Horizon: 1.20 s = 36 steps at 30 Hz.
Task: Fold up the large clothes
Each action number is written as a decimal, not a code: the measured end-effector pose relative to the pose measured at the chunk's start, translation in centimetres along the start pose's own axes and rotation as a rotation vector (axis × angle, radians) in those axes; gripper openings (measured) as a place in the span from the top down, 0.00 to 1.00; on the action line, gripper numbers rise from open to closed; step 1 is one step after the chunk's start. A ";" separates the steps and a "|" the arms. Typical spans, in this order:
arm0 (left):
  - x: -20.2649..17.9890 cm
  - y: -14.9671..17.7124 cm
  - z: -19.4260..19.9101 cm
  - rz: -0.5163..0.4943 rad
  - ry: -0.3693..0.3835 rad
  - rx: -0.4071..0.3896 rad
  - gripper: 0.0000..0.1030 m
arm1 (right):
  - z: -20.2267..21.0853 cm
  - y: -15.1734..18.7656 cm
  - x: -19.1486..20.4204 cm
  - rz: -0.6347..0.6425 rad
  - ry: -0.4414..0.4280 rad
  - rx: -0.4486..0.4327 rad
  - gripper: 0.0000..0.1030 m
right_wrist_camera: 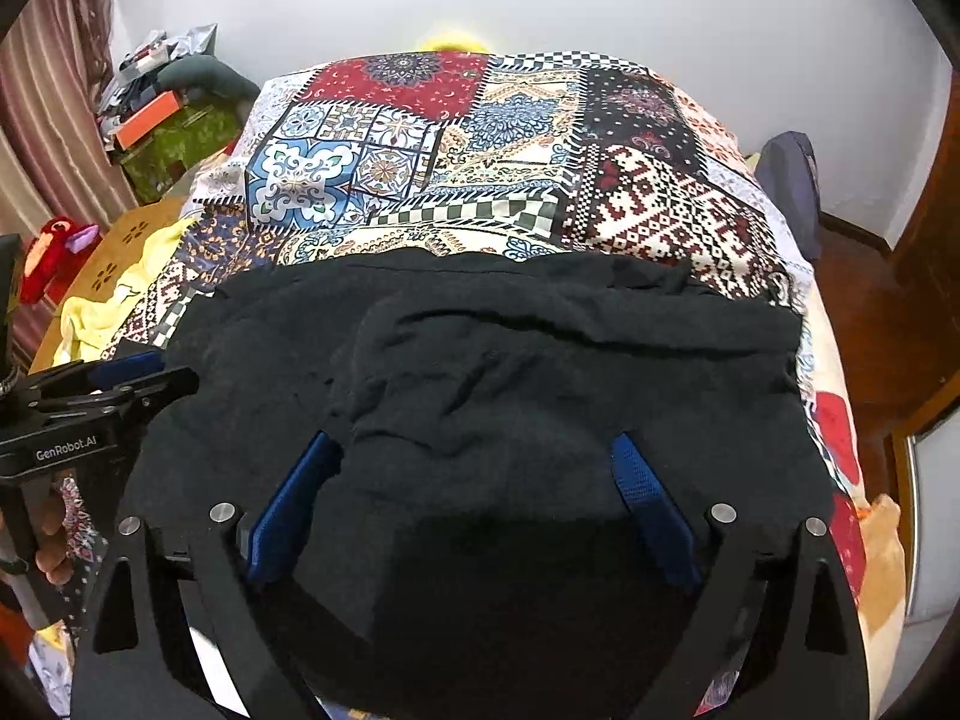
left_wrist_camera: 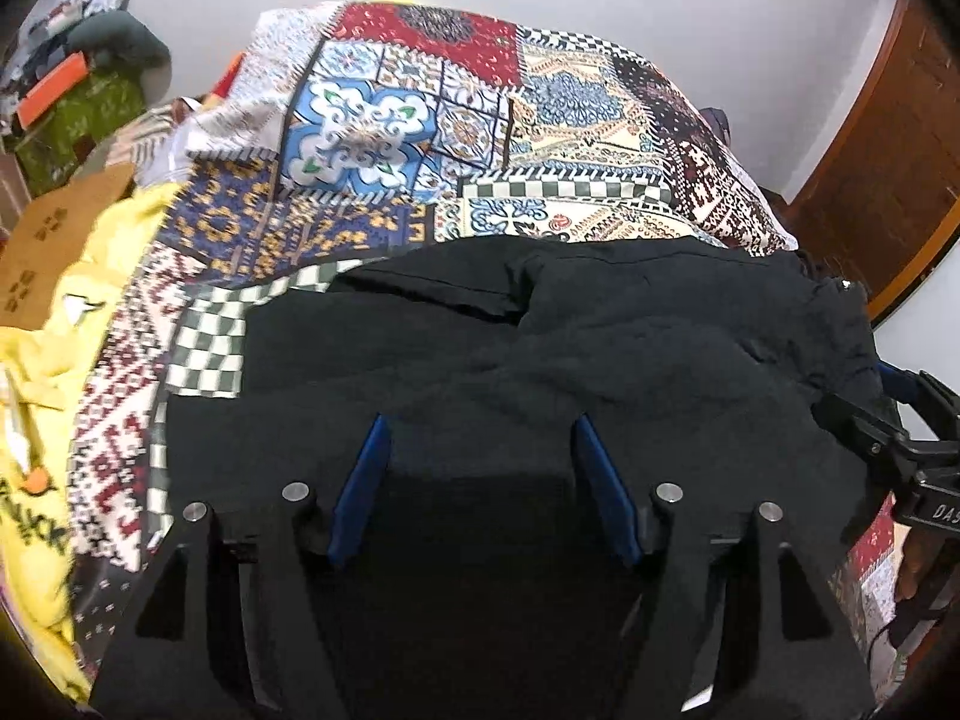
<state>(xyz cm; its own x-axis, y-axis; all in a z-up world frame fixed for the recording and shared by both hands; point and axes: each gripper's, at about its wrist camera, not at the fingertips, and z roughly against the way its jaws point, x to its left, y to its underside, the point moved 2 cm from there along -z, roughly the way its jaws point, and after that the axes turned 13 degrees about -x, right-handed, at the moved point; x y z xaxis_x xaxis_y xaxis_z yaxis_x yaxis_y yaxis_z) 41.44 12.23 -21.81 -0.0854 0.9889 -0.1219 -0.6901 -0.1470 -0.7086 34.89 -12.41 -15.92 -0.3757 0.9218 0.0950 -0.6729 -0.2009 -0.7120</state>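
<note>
On the patchwork bedspread [left_wrist_camera: 420, 138], black garment [left_wrist_camera: 540, 360] is spread crosswise ahead of left gripper [left_wrist_camera: 480, 438] and right gripper [right_wrist_camera: 474, 456]; both jaws parted, nothing gripped.

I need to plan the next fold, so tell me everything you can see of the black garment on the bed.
The black garment is a large, soft, matte cloth, rumpled with creases. It lies spread on the patchwork bedspread, one layer folded over another, its far edge showing a hem. The left gripper and right gripper are both open at its near edge, blue fingers apart over the cloth. A yellow garment lies off to its left, apart.
</note>
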 end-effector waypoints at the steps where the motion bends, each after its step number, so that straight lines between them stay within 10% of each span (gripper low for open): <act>1: 0.0 0.0 0.6 -0.011 -0.011 -0.009 0.37 | 0.3 0.0 0.0 -0.006 -0.001 0.004 0.10; 13: 0.5 0.1 10.3 -0.021 -0.066 -0.165 0.26 | 6.8 -0.3 2.4 0.052 0.002 -0.090 0.10; 16: 2.2 0.9 11.9 0.074 -0.065 -0.189 0.14 | 7.6 -0.3 3.2 0.069 0.007 -0.121 0.08; 36: 8.7 12.2 4.1 0.815 0.294 0.049 0.14 | 1.3 3.9 4.0 0.112 0.002 0.008 0.00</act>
<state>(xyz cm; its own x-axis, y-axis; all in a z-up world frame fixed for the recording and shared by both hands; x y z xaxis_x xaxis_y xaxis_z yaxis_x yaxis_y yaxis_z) 29.34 19.11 -28.64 -0.3819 0.5287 -0.7580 -0.5256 -0.7989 -0.2925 29.94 -9.94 -17.39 -0.4473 0.8943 0.0140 -0.6317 -0.3049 -0.7127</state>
